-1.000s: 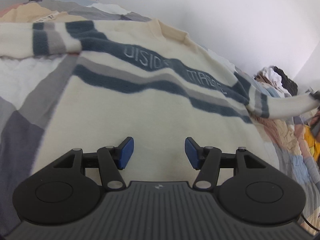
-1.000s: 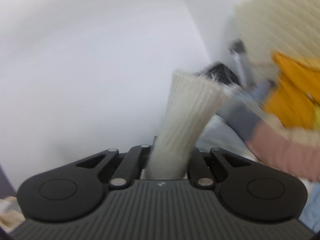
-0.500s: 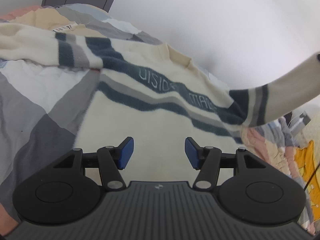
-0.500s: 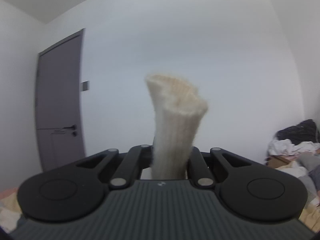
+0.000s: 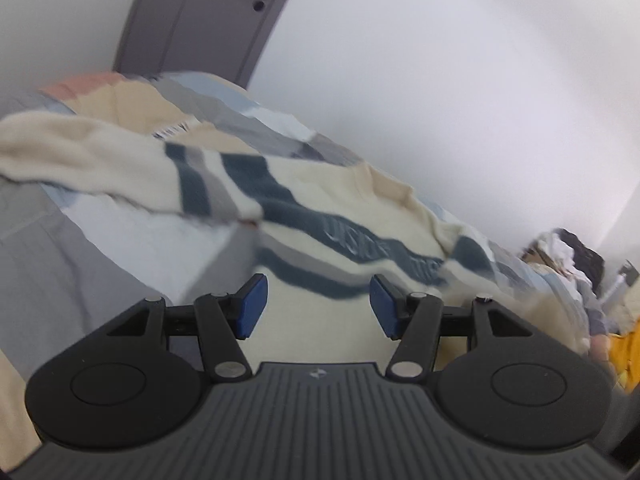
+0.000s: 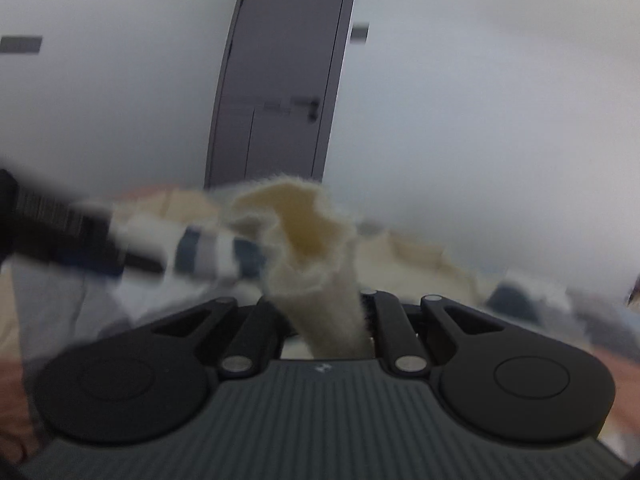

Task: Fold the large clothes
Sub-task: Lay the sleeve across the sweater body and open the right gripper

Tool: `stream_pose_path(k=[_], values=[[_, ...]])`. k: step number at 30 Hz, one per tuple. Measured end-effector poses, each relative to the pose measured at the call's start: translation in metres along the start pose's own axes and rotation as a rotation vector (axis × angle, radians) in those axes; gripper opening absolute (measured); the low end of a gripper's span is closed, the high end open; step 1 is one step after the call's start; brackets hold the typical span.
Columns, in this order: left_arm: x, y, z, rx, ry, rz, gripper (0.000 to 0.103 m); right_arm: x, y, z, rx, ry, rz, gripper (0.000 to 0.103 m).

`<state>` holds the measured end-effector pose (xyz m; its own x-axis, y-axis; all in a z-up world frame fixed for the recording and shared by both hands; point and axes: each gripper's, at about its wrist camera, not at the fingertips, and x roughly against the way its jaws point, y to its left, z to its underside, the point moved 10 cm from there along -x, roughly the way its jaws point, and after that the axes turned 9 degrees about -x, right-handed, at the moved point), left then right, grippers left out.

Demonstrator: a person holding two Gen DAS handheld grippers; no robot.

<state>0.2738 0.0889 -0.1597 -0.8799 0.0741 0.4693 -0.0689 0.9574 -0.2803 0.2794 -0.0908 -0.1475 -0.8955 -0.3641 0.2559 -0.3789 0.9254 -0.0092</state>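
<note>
Sweater point(image 5: 304, 216): cream with navy and grey stripes, spread on the bed point(image 5: 80, 264), collar toward the far wall.
Left tool point(image 5: 316, 310): released, blue pads apart above the sweater's near part.
Right tool point(image 6: 324, 320): clenched on the sleeve cuff point(image 6: 304, 240).
Door point(image 6: 280, 80): grey, far side.

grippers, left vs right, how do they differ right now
The left gripper stands open with nothing between its blue pads; the right gripper is shut on the sweater's cream cuff. The left's pads show plainly; the right's are hidden by the cuff. Both have the same black two-finger build.
</note>
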Motion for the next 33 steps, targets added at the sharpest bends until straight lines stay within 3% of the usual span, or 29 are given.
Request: stream_pose_path(k=[5,9,11,13,14,19,23,27,33], values=[[-0.012,0.010,0.006,0.023,0.045,0.019,0.063,-0.020,0.030,0.068,-0.011,0.213,-0.053,0.013],[-0.024,0.001,0.012,0.020,0.078,0.052,0.063,-0.030,0.028,0.072,-0.091,0.283,-0.063,0.017],[-0.026,-0.006,0.014,0.009,0.080,0.076,0.063,-0.024,0.025,0.075,-0.120,0.306,-0.058,0.030],[-0.026,-0.011,0.017,0.006,0.083,0.091,0.063,-0.016,0.031,0.083,-0.131,0.339,-0.090,0.058],[-0.026,-0.013,0.018,0.000,0.085,0.096,0.063,-0.008,0.033,0.084,-0.121,0.349,-0.103,0.060],[-0.020,-0.024,0.025,-0.035,0.096,0.116,0.063,0.025,0.035,0.080,-0.102,0.383,-0.140,0.060],[-0.017,-0.040,0.034,-0.074,0.116,0.128,0.063,0.045,0.014,0.080,-0.113,0.425,-0.068,0.063],[-0.020,-0.055,0.045,-0.132,0.132,0.117,0.063,0.058,-0.007,0.076,-0.207,0.428,-0.031,0.063],[-0.028,-0.061,0.055,-0.149,0.160,0.121,0.063,0.071,-0.032,0.060,-0.332,0.372,-0.045,0.063]])
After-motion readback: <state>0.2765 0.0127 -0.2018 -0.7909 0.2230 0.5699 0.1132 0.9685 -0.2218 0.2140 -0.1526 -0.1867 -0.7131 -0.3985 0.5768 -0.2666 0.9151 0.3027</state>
